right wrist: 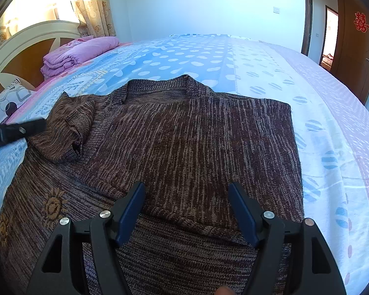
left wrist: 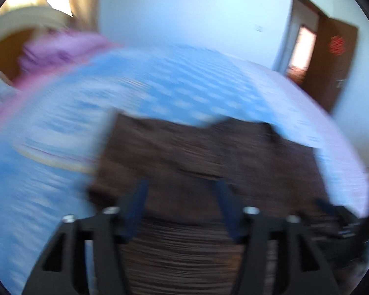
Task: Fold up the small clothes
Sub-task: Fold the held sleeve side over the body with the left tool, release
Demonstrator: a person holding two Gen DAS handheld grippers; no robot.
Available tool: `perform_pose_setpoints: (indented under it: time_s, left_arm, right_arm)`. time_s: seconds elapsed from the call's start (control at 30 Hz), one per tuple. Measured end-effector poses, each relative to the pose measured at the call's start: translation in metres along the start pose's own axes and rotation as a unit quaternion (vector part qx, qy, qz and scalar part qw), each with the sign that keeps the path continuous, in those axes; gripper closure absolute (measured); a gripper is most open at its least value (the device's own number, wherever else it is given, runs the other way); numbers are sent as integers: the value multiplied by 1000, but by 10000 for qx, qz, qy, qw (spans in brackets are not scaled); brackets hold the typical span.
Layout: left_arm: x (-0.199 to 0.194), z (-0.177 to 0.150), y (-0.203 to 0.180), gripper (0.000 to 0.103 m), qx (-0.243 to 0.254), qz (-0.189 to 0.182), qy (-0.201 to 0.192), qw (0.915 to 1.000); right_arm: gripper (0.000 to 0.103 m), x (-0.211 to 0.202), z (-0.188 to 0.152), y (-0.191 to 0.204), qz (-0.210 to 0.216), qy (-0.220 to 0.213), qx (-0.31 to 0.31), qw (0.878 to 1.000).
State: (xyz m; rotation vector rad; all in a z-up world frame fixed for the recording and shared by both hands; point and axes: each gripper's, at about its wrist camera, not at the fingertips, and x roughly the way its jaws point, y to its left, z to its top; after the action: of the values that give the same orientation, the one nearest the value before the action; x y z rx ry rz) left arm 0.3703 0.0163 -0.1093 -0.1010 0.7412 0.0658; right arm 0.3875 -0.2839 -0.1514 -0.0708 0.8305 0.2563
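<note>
A brown knitted sweater (right wrist: 184, 132) lies flat on the bed, neck away from me, its right side folded over the body. One sleeve (right wrist: 66, 127) is doubled over at the left. My right gripper (right wrist: 187, 186) is open and empty, low over the sweater's lower part. My left gripper (left wrist: 182, 184) is open and empty above the sweater (left wrist: 209, 152); its view is heavily motion-blurred. The left gripper also shows in the right wrist view (right wrist: 19, 130) at the left edge, next to the folded sleeve.
The bed has a blue, white and pink patterned sheet (right wrist: 319, 127). A folded purple quilt (right wrist: 78, 51) lies by the white and wood headboard (right wrist: 22, 49). A pillow (right wrist: 5, 103) is at far left. A brown door (right wrist: 354, 56) stands open at right.
</note>
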Motion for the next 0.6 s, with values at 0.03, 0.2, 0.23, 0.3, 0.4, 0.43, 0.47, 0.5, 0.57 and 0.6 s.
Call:
perform_pose_setpoints:
  time_s: [0.03,0.2,0.23,0.3,0.4,0.43,0.47,0.5,0.57,0.6]
  left_arm:
    - [-1,-2,14,36,180,477,-117,9986]
    - [15,-19,71,36,3,1027,272,9943]
    - [21,-23,77,36,-38,1036,369,9939]
    - [29,-24,78,36,-66,998,515,9936]
    - [36,-20,68,27,158,1219,481,9912]
    - [40,-20,66,25,240,1333,502,9895]
    - [44,-22,67,22,248,1361,554,9888]
    - [45,-23,71,20,155,1306,602,9895]
    - [44,-23,83,11,-116,1232,607,9905]
    - [43,-25,89,8,-254,1189,634,9906]
  right_arm:
    - [30,0,0,-1,34,0,18,10000]
    - [30,-12,12,-4,401,16,481,9980]
    - [30,-14,18,2,508,25,510,9974]
    - [30,-17,35,28,676,93,233,9974]
    - [30,-12,56,80,572,120,-556,9967]
    - [30,-6,60,95,521,155,-757,9956]
    - [31,3,65,108,527,226,-907,9942]
    - [31,13,69,120,578,300,-1017,9927]
    - [32,30,73,140,510,360,-1236,9904]
    - [35,42,73,149,349,390,-1396,9888]
